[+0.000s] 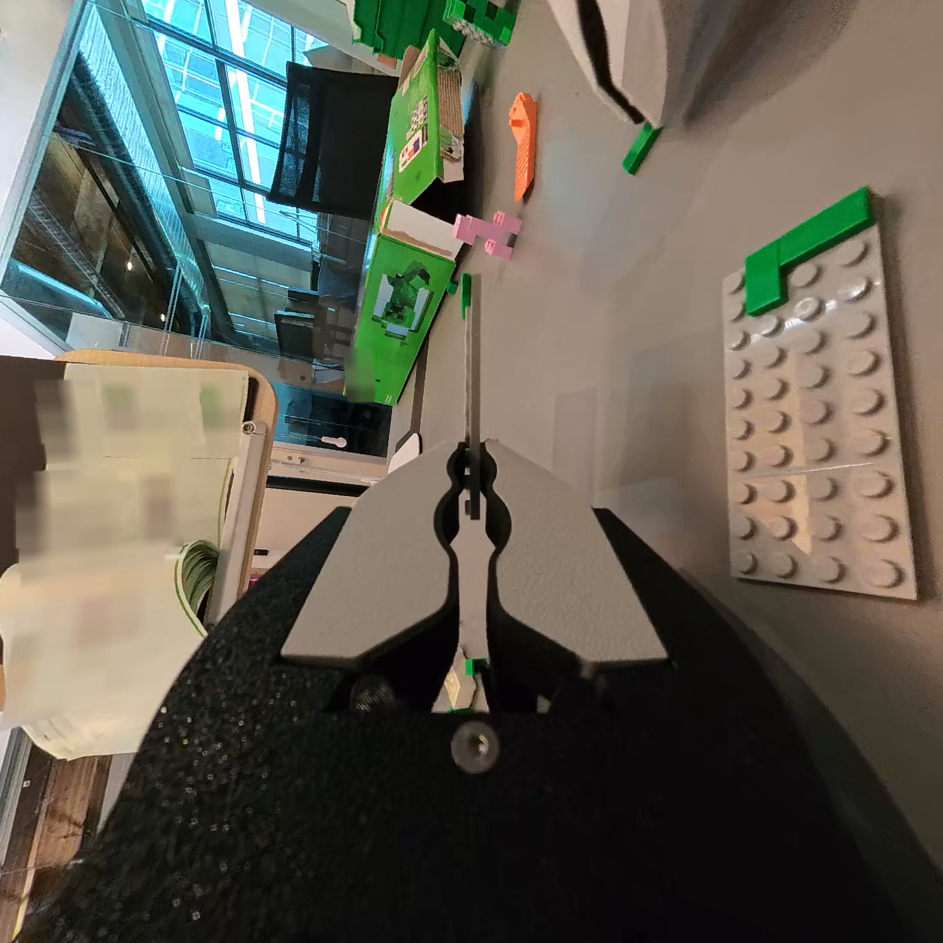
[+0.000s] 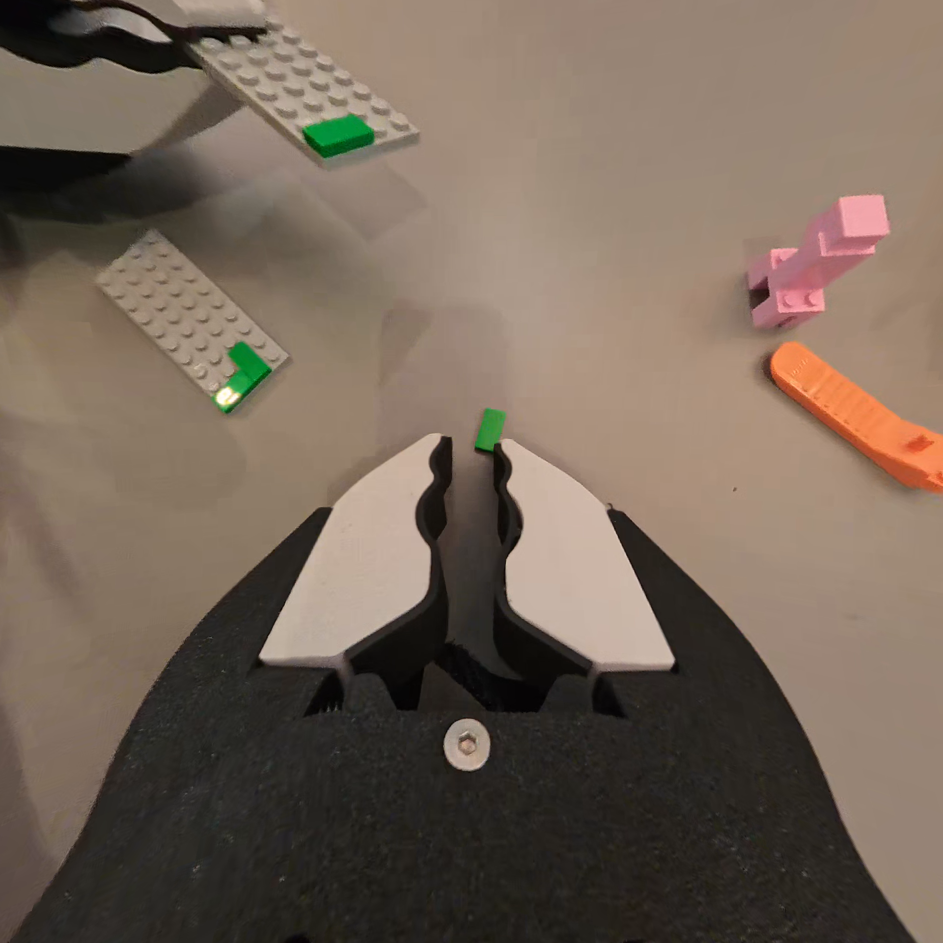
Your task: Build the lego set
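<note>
Two grey plates: left gripper (image 1: 472, 449) clamps one (image 2: 306, 87) edge-on, well beyond the small green tile (image 2: 490, 429) lying just ahead of the right gripper (image 2: 473, 445), jaws narrowly parted, empty

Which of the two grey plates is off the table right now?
The grey plate carrying a single green tile, clamped edge-on in the left tool. The other grey plate, with the L-shaped green, lies flat.

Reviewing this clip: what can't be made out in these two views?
Left wrist view: held grey plate is edge-on, studs hidden.
Left wrist view: green build is cut off by the top edge.
Right wrist view: unclear whether green tile touches right gripper.
</note>
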Available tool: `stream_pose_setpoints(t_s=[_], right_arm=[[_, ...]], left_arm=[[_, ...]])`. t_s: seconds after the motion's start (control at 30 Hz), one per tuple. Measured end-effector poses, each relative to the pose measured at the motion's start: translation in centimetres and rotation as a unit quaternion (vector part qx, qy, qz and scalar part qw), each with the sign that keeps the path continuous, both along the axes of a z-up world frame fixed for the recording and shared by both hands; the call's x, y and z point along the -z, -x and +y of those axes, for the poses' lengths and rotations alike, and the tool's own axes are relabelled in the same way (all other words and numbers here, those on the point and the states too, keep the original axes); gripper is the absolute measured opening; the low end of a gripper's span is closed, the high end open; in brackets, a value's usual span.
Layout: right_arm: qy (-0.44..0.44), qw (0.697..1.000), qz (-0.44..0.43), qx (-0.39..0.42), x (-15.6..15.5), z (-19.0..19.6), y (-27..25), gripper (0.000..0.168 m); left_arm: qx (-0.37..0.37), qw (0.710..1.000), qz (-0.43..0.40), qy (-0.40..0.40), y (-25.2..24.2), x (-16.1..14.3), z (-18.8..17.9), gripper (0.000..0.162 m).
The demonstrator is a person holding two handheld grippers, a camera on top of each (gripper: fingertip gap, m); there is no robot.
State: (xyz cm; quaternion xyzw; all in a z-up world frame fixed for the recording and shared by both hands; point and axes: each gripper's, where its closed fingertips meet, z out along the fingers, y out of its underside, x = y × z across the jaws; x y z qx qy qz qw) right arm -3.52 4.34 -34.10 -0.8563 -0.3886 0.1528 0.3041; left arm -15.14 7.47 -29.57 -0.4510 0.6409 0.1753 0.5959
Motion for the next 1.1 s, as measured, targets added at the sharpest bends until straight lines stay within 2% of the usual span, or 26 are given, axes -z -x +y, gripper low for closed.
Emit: stream_pose_setpoints(t_s=[0.17,0.33,0.47,0.57,0.73,0.87,0.97,1.1], right_arm=[[-0.008,0.998,-0.042,0.052,0.4,0.4,-0.2,0.017],[-0.01,0.996,-0.056,0.062,0.5,0.3,-0.1,0.015],[-0.027,0.995,-0.076,0.064,0.5,0.5,-0.5,0.0],[-0.041,0.994,-0.085,0.051,0.5,0.6,-0.5,0.0],[-0.037,0.998,-0.054,0.01,0.3,0.5,-0.2,0.001],[-0.039,0.999,-0.021,0.011,-0.3,-0.2,-0.5,0.014],[-0.053,0.998,-0.019,0.007,-0.2,-0.4,-0.9,0.014],[-0.027,0.999,0.019,0.014,-0.2,0.0,-0.7,0.012]], left_arm=[[0.01,1.0,0.009,-0.004,-0.3,0.2,-0.3,0.004],[0.017,1.0,0.012,-0.009,-0.5,0.1,-0.6,0.004],[0.021,1.0,0.016,-0.009,-0.7,0.2,-0.7,0.004],[0.021,1.0,0.018,-0.008,-0.7,0.2,-0.7,0.004],[0.02,1.0,0.018,-0.004,-0.6,0.4,-0.7,0.004],[0.019,1.0,0.021,-0.002,-0.6,0.5,-0.6,0.004],[0.021,1.0,0.021,0.001,-0.7,0.5,-0.6,0.004],[0.023,0.999,0.025,0.002,-0.7,0.7,-0.7,0.004]])
